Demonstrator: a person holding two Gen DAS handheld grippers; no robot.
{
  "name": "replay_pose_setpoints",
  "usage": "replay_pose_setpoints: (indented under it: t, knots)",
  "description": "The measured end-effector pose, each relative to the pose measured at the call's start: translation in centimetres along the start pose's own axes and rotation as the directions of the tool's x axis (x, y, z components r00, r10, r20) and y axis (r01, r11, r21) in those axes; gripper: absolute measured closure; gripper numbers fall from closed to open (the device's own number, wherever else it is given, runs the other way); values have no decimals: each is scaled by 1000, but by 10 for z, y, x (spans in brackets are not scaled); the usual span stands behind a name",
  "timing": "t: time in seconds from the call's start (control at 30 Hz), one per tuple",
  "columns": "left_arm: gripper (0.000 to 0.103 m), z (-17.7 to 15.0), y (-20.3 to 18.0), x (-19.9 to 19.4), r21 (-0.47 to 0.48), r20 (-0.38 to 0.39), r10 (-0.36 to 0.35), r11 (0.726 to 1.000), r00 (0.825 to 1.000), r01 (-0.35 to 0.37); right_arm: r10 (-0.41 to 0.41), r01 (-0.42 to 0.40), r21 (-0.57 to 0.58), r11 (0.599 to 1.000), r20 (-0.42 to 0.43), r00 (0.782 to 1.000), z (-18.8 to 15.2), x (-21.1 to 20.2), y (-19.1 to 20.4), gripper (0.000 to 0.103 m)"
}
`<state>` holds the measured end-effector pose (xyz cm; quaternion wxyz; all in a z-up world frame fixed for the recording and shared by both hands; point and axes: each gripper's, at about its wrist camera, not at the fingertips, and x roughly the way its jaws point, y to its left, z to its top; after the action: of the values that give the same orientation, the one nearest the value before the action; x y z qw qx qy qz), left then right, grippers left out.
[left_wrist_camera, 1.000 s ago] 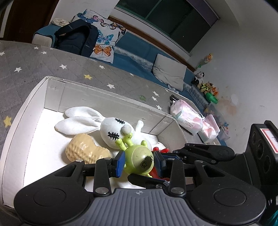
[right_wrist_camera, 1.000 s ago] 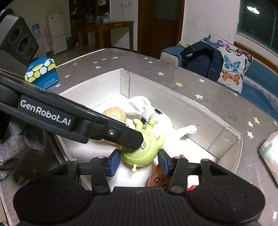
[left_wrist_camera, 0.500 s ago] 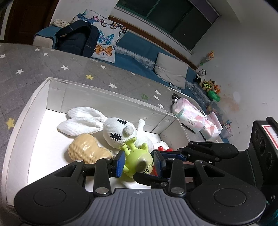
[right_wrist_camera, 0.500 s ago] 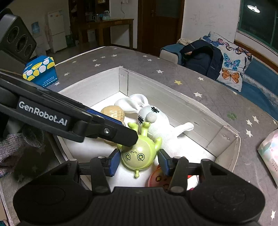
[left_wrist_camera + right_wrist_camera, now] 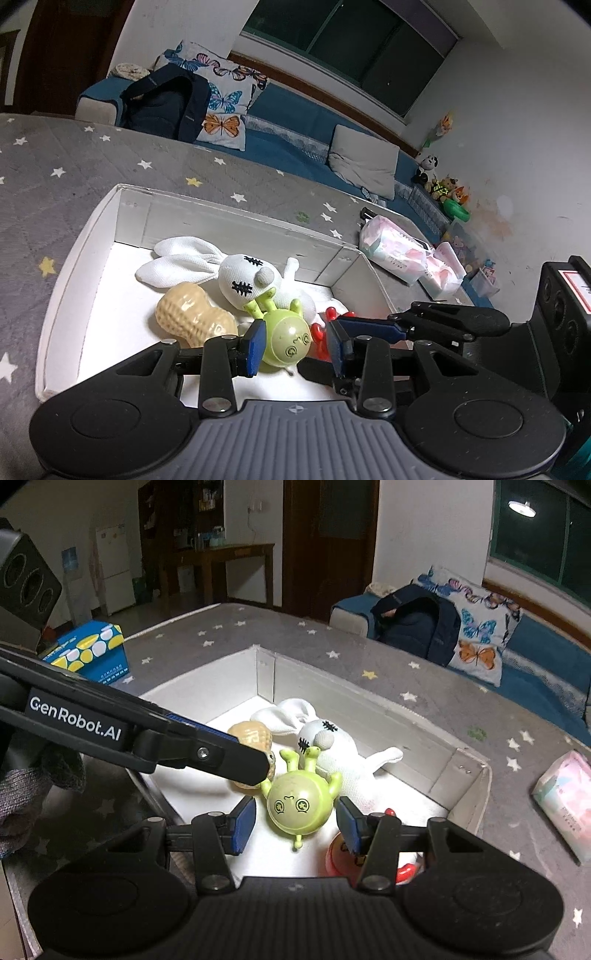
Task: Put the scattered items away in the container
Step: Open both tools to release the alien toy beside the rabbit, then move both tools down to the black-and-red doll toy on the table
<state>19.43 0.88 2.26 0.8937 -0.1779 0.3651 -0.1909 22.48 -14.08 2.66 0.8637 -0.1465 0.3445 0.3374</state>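
Left wrist view. Item: green bug toy (image 5: 286, 341), lying on the floor of the white box (image 5: 92, 236) near its near edge, beside the peanut toy (image 5: 194, 317) and against the white plush rabbit (image 5: 236, 275). Left gripper (image 5: 295, 345): fingers apart, blue pads flanking the toy; the left pad looks to touch it, the right stands clear. Red toy (image 5: 321, 332) partly hidden behind the right pad. Risk, judged: the pads so close could drag or tip the round toy when the gripper lifts away.

Right wrist view. Right gripper (image 5: 295, 823): fingers apart, empty, the bug toy (image 5: 299, 805) between them untouched. The left gripper's finger (image 5: 229, 758) crosses just above the toy. Risk, judged: the two grippers may knock together over the box (image 5: 469, 771).

Change: a second ago the toy was pinched in the left pads, face turned down; now it is released, lying face up.
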Motion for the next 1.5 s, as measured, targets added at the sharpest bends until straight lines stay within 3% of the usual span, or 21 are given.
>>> replay_pose_setpoints:
  t: [0.2, 0.53, 1.1, 1.3, 1.5]
  knots:
    - [65, -8, -11, -22, 21, 26, 5, 1000, 1000, -6, -12, 13, -6, 1000, 63, 998, -5, -27, 14, 47]
    - [65, -33, -26, -60, 53, 73, 11, 999, 997, -15, 5, -4, -4, 1000, 144, 990, -28, -69, 40, 46]
    - [65, -80, -30, -82, 68, 69, 56, 996, 996, -61, 20, -23, 13, 1000, 166, 986, -68, -87, 71, 40]
    - [65, -90, -20, -84, 33, 62, 68, 997, 996, -70, 11, -14, 24, 1000, 152, 988, -82, -84, 78, 33]
    - [65, -98, -12, -81, -2, 43, 65, 998, 997, -65, 18, -24, 41, 999, 139, 990, -90, -79, 82, 33]
